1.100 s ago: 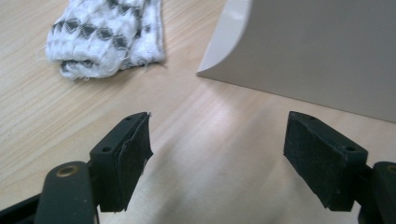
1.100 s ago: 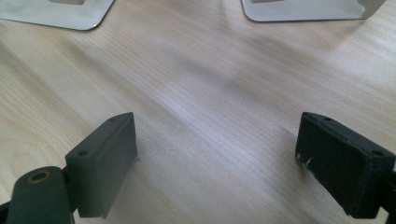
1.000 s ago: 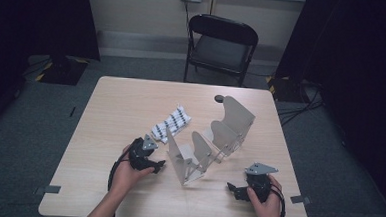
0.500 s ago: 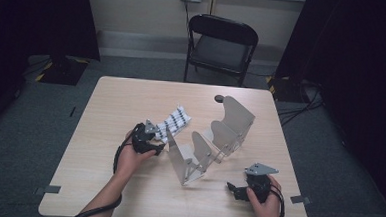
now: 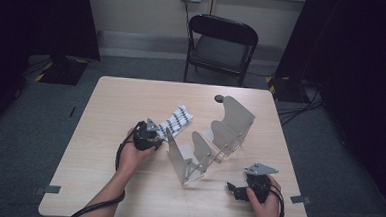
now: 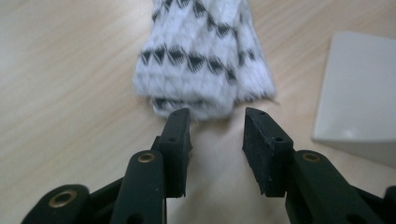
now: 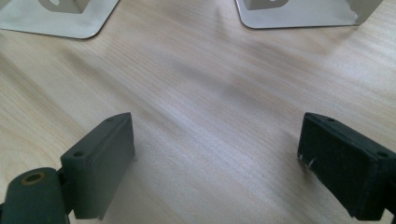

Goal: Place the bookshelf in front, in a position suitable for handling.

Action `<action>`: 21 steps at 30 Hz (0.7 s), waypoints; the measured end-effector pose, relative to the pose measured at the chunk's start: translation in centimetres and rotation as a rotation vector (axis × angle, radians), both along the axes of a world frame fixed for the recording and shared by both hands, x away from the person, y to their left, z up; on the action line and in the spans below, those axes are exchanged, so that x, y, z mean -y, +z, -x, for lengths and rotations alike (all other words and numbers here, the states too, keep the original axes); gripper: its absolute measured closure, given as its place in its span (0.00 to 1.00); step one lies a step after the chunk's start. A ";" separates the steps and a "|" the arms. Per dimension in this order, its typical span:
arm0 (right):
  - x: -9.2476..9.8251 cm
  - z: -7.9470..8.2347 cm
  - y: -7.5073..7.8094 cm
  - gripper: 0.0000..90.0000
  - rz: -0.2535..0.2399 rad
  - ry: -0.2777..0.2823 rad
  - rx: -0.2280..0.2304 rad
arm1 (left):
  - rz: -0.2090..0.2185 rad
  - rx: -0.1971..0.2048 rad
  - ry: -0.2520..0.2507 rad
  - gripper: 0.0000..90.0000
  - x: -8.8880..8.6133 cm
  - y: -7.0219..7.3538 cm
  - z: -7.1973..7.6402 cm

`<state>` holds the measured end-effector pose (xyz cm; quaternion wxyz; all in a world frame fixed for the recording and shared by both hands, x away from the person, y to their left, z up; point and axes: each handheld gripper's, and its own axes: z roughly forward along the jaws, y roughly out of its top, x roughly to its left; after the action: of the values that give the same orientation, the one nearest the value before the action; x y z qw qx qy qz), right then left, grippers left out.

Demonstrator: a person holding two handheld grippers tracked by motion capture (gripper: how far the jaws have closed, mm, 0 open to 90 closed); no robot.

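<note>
A folded white cloth with black zigzag rows [image 5: 179, 120] lies on the wooden table [image 5: 111, 104], left of the middle. My left gripper [image 5: 160, 132] points at its near end. In the left gripper view the cloth [image 6: 201, 56] ends right at the tips of the gripper [image 6: 215, 114]. The jaws have just been closing and stand narrow, with bare table between the pads, which do not press the cloth. My right gripper [image 5: 233, 188] rests at the front right, and in its own view the gripper [image 7: 217, 123] stands wide open over bare wood.
Two bent grey metal stands sit mid-table, one near [image 5: 183, 160] and one farther back [image 5: 233, 121]; the near one's plate [image 6: 359, 93] lies close to the cloth. A small black disc [image 5: 218, 98] lies behind them. A black folding chair [image 5: 219, 45] stands beyond the table.
The left hand has moved away from the person and to the right, up to the cloth's near end. The right hand has stayed in place.
</note>
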<state>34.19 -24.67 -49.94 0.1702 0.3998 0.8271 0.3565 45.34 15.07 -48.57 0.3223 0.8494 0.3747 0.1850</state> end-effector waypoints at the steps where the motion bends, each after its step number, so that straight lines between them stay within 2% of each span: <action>1: 0.0 0.0 0.0 0.11 0.000 0.000 0.000 | 0.000 0.000 0.000 0.70 0.0 0.0 0.0; 5: 0.0 0.0 0.0 0.11 0.000 0.001 0.000 | 0.004 -0.015 -0.014 0.73 -0.4 0.1 1.3; 6: 0.0 0.0 0.0 0.11 0.000 0.000 0.001 | -0.013 -0.015 -0.021 0.73 -0.5 0.2 1.5; 7: 0.0 0.0 0.0 0.11 0.000 0.000 0.000 | 0.009 0.003 -0.006 0.68 -0.7 0.5 1.5; 9: 0.0 0.0 0.0 0.11 0.000 0.000 0.000 | 0.014 0.013 -0.002 0.68 -0.7 0.8 1.4; 11: 0.0 0.0 0.0 0.11 0.000 0.000 0.000 | 0.025 0.028 0.009 0.67 -0.5 1.4 0.8; 12: 0.0 0.0 0.0 0.11 0.000 0.000 0.000 | 0.046 0.042 0.017 0.67 -0.1 2.0 -0.1; 14: 0.0 0.0 0.0 0.11 0.000 0.000 0.000 | 0.057 0.056 0.015 0.67 0.4 2.5 -1.1; 15: 0.0 0.0 0.0 0.11 0.000 0.000 0.000 | 0.057 0.056 0.015 0.67 0.4 2.5 -1.1; 16: 0.0 0.0 0.0 0.11 0.000 -0.001 0.000 | 0.048 0.065 0.026 0.67 1.0 2.6 -2.0; 19: 0.0 0.0 0.0 0.11 0.000 -0.001 0.000 | 0.039 0.067 0.021 0.67 1.5 2.5 -2.8; 21: 0.0 0.0 0.0 0.11 0.000 -0.001 0.000 | 0.032 0.049 0.002 0.67 2.0 2.2 -3.4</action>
<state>34.20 -24.67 -49.95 0.1705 0.4001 0.8269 0.3567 48.73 13.07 -46.37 0.3447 0.8391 0.3702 0.2002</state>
